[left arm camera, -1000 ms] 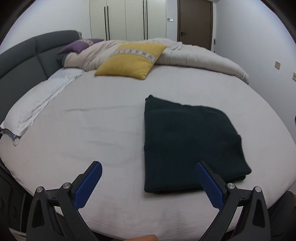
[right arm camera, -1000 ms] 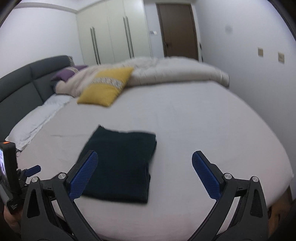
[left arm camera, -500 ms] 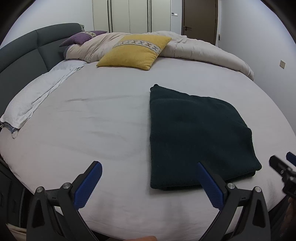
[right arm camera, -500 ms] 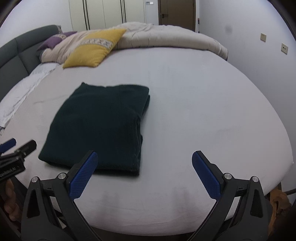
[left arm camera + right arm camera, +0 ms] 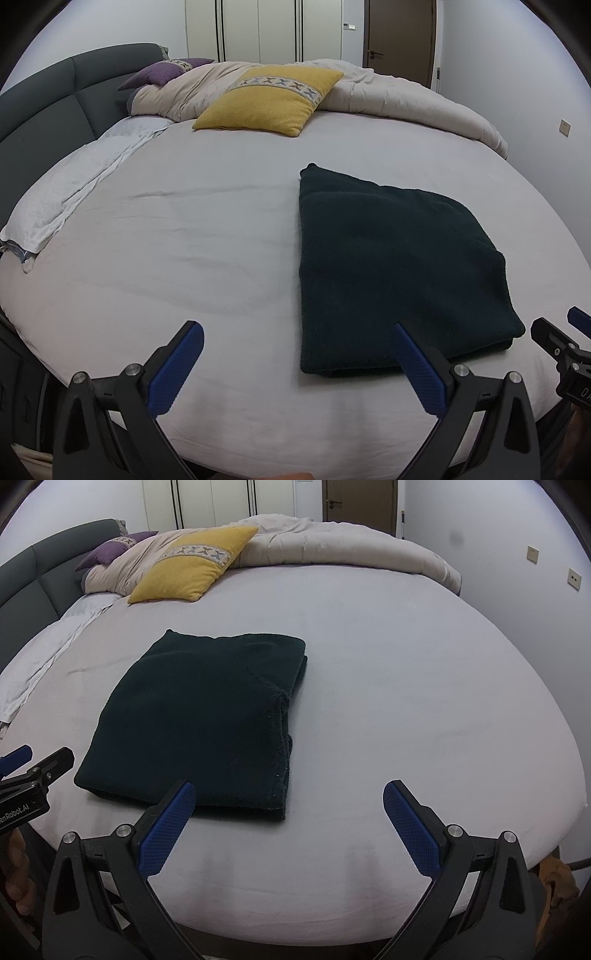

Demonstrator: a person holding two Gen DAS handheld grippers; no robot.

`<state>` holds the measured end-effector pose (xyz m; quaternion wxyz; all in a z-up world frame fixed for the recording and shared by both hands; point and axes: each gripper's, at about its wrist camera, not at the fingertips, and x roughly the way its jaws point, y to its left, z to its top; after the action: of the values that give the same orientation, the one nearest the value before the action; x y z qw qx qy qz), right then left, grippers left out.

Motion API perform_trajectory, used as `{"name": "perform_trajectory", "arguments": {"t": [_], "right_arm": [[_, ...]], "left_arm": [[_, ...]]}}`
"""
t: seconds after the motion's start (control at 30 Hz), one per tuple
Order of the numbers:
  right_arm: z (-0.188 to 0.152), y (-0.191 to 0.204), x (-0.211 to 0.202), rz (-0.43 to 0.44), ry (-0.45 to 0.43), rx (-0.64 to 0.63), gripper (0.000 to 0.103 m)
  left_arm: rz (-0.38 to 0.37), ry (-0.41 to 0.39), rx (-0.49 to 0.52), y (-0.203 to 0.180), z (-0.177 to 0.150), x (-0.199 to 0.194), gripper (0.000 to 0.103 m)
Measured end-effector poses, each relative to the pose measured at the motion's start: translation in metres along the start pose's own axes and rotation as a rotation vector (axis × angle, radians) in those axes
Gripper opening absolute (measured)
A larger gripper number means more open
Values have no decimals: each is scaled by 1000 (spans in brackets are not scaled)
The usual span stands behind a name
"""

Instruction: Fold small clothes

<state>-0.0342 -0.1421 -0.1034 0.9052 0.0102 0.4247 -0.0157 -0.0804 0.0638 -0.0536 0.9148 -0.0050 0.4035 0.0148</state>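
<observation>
A dark green garment [image 5: 399, 266] lies folded into a flat rectangle on the white bed sheet [image 5: 184, 258]; it also shows in the right wrist view [image 5: 207, 716]. My left gripper [image 5: 299, 365] is open and empty, held above the near bed edge, its right finger over the garment's near edge. My right gripper [image 5: 290, 823] is open and empty, just off the garment's near right corner. Each gripper shows at the edge of the other's view.
A yellow pillow [image 5: 269, 99], a purple pillow [image 5: 166, 70] and a bunched beige duvet [image 5: 388, 96] lie at the far side of the bed. A grey headboard [image 5: 44, 103] stands on the left. A white towel [image 5: 74, 184] lies along the left edge.
Both grippers have tilted down and moved closer to the bed, so the folded garment sits larger and nearer in both views. The garment itself has not moved.
</observation>
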Motion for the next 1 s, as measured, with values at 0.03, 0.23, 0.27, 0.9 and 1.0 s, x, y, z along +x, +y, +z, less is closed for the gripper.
{"name": "perform_trajectory", "arguments": {"t": [0.03, 0.23, 0.27, 0.9, 1.0], "right_arm": [[0, 0, -1, 0, -1, 0, 103], [1, 2, -2, 3, 0, 2, 103], [1, 3, -3, 4, 0, 3, 103], [-1, 11, -5, 12, 3, 8, 103], [-1, 12, -5, 14, 4, 8, 103]], "left_arm": [[-1, 1, 0, 0, 0, 0, 103], [-1, 2, 2, 0, 0, 0, 103], [-1, 3, 2, 0, 0, 0, 103], [-7, 11, -2, 1, -2, 4, 103], [-8, 12, -2, 1, -3, 4, 103]]}}
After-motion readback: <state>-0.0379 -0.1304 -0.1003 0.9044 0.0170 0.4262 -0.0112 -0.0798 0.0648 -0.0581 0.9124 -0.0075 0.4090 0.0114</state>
